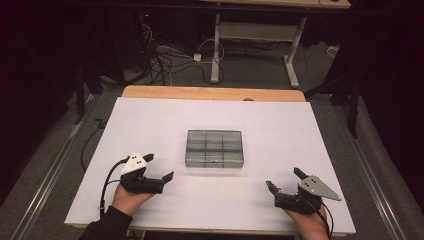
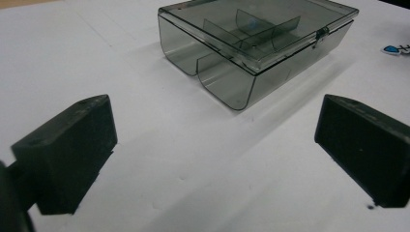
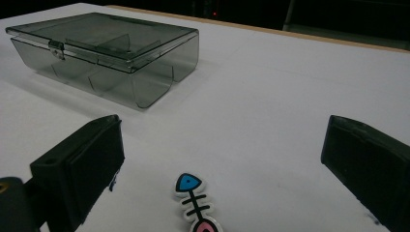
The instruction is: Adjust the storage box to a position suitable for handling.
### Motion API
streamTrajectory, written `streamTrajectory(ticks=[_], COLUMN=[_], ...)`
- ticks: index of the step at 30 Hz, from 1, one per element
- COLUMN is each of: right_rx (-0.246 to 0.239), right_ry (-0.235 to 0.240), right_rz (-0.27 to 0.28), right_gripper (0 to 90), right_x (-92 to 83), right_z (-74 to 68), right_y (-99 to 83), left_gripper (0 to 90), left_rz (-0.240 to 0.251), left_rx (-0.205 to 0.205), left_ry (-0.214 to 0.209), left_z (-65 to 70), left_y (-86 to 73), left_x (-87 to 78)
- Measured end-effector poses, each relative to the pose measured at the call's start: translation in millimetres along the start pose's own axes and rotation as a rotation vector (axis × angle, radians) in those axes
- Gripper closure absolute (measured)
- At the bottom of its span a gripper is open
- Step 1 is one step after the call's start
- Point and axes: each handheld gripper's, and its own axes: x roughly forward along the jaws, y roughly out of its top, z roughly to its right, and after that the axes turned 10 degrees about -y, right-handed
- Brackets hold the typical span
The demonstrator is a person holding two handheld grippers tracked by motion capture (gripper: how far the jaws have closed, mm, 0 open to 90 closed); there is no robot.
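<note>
- My left claw point(image 1: 161, 167) rests on the white table point(image 1: 150, 125) near its left front corner, jaws spread wide with bare tabletop between them and nothing in their grip.
- My sleeve and left hand point(image 1: 127, 199) run off the bottom edge of the high view.
- In the left gripper view, both jaws are cut off at the lower corners.
- The smoky clear box point(image 1: 214, 148) sits shut at the middle of the table, well apart from both claws and between them, a bit farther back.
- Through its lid I make out dividers; whether anything lies inside the compartments, I cannot tell.
- Its latch point(image 3: 56, 48) shows on the front edge.
- My right claw point(image 1: 285, 179) rests near the right front corner, jaws wide apart too, gripping nothing.
- A small fish-bone sticker point(image 3: 195, 202) lies flat on the table between its jaws, touching neither; its pink tail end is cut off at the bottom of the right gripper view.
- From above that sticker is too small to pick out.
</note>
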Motion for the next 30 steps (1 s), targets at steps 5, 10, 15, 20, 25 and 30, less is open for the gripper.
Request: streamTrajectory(ticks=[5,10,15,20,25,30], right_rx=[0.002,-0.004,-0.004,-0.008,-0.026,-0.04], right_ry=[-0.004,-0.009,-0.026,-0.044,-0.017,0.012], right_rz=[-0.001,-0.003,-0.002,0.004,0.006,-0.003], right_gripper=[1.7,1.4,1.4,1.2,3.5,4.8], right_x=[-0.4,0.1,-2.5,-2.3,-0.4,5.7], right_z=[0.8,0.6,0.3,-2.3,-12.2,-22.4], right_y=[-0.3,0.1,0.7,4.7,8.7,10.5], left_gripper=[0.0,0.0,0.0,0.0,0.0,0.0], left_rz=[-0.016,-0.007,0.007,-0.006,0.025,0.018], left_rx=[0.006,0.016,0.014,0.023,0.012,0.006], left_ry=[-0.015,-0.006,-0.01,-0.004,0.001,0.011], left_z=[0.7,0.0,-2.2,-4.2,-4.5,-2.4], left_y=[-0.1,0.1,0.3,-1.3,-0.3,-0.6], left_x=[5.1,4.3,6.0,5.5,0.7,0.5])
